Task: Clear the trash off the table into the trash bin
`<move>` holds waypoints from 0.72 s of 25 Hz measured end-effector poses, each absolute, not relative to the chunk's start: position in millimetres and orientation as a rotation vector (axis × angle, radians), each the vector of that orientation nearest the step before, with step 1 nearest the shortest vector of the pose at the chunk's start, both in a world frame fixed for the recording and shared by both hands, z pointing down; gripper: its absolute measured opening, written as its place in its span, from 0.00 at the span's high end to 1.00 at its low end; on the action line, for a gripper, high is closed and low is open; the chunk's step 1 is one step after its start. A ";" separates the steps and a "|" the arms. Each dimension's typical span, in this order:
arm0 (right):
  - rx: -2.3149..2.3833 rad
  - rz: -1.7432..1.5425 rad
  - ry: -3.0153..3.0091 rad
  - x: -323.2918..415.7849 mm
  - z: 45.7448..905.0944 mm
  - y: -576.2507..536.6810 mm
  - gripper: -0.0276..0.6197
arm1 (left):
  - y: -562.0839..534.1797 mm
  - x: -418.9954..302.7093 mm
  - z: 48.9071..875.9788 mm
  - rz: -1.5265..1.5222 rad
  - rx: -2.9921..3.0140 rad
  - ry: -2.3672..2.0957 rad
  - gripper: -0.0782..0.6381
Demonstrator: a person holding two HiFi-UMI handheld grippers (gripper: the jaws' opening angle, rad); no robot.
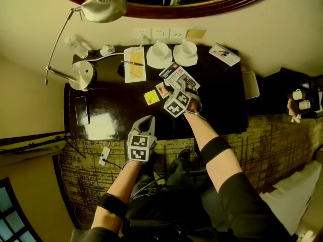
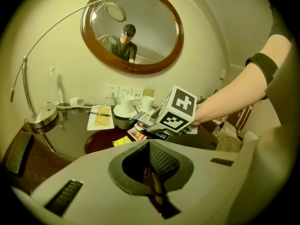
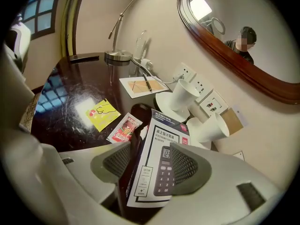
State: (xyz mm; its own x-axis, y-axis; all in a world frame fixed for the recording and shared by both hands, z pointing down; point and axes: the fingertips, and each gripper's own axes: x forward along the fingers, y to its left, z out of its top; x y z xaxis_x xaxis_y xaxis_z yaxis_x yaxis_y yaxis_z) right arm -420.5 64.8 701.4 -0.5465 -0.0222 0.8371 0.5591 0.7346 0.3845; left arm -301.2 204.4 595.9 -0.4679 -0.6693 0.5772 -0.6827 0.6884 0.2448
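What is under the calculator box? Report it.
Dark table shows around the calculator box, a red packet beside its edge. Anything directly beneath is covered by the box itself.

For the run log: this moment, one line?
right gripper open, box between fingers | left gripper shut | yellow sachet, red sachet on table

Dark glossy table [image 1: 222, 102] stands against a cream wall [image 1: 282, 29]. I note an oval wood-framed mirror [image 1: 202, 10] above it and a row of wall sockets [image 1: 161, 33] beneath the mirror. Chrome arc lamp [image 1: 103, 6] at the table's left end. Patterned carpet [image 1: 272, 140]. Blue-paned window [image 1: 10, 210] at my left.
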 end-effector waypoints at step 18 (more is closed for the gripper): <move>-0.435 -0.860 -1.922 -427.2 725.1 62.2 0.69 | 219.8 -307.9 609.4 0.027 1.003 -2.224 0.89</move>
